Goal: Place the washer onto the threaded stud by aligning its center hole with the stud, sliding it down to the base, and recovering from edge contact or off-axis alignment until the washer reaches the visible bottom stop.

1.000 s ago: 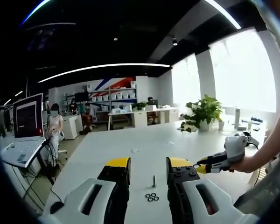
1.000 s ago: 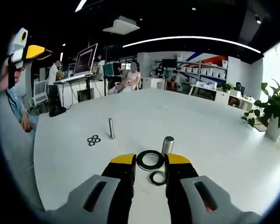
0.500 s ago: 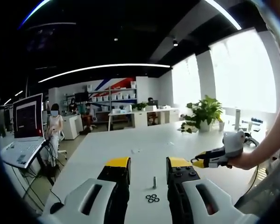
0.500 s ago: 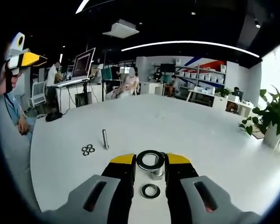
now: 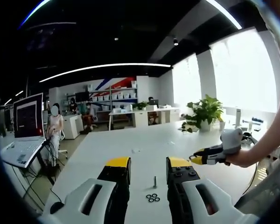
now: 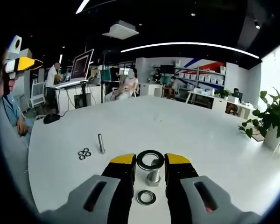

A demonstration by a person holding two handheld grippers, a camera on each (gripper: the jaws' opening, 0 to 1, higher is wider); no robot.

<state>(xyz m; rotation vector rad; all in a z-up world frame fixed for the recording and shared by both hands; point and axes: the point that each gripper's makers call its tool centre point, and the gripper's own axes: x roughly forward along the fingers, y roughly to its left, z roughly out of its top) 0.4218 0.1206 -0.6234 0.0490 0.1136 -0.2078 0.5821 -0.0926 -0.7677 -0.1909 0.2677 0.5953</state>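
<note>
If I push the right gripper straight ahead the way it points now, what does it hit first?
Probably the large stud: it stands just beyond the washer held in the right gripper, between the jaw tips. The washer's edge would likely meet its top first, though depth is hard to judge.

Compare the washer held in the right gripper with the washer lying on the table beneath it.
The held washer is pinched between the right gripper fingers, above the thick stud; the loose washer lies flat on the white table. The held one looks larger and sits higher. Both are dark metal rings with a round center hole.
</note>
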